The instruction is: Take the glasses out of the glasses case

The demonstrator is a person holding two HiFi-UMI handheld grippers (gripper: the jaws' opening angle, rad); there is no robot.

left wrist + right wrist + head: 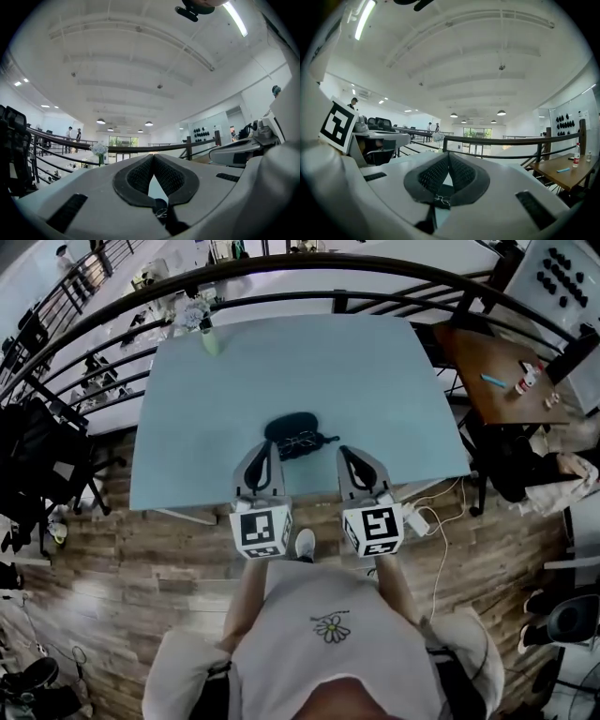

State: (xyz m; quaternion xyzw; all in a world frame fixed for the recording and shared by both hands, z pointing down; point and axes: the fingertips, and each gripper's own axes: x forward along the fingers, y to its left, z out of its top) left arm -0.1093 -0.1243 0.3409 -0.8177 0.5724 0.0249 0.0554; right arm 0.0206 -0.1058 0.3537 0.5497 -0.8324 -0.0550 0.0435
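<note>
**Glasses (307, 442) at the dark glasses case (289, 427), near edge of the blue table (309, 362); both tongs closed, empty.**

Glasses lie against the case's near side. Cannot tell whether they sit in an open shell or just beside it. Thin frame, so likely light, springy and easily bent. Best taken at the bridge or an arm near its hinge, with a gentle pinch and off the lenses. Case looks stiff and smooth and may slide unless steadied. Left gripper (266, 448) and right gripper (346, 453) flank the glasses, each with tips meeting on nothing. Flower vase (208, 332) stands well apart at the far corner.
</note>
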